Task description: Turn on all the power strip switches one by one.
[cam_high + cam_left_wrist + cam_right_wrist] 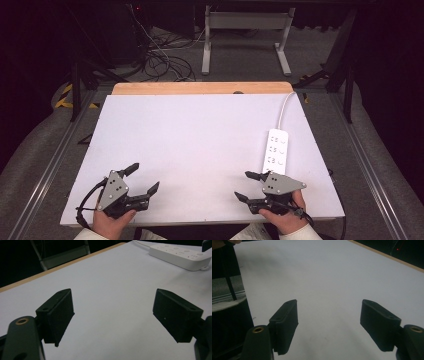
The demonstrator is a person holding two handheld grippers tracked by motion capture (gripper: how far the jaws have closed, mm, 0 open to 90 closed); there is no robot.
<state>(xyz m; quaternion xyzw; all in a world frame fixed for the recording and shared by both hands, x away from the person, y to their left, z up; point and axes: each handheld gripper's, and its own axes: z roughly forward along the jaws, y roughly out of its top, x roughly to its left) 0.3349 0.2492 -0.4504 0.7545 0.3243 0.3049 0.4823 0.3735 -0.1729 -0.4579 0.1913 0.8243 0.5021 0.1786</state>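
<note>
My left gripper rests near the white table's front left edge, held by a hand, its black jaws spread wide with nothing between them. In the left gripper view the left gripper points across bare tabletop toward the power strip. My right gripper sits near the front right edge, also open and empty, aimed leftward. The right gripper view has the right gripper over bare white surface. A white power strip lies just beyond the right gripper, its cable running to the far edge.
The white table top has a wooden strip along its far edge. Beyond it are a grey desk frame and tangled cables on the floor. Metal rails flank the table.
</note>
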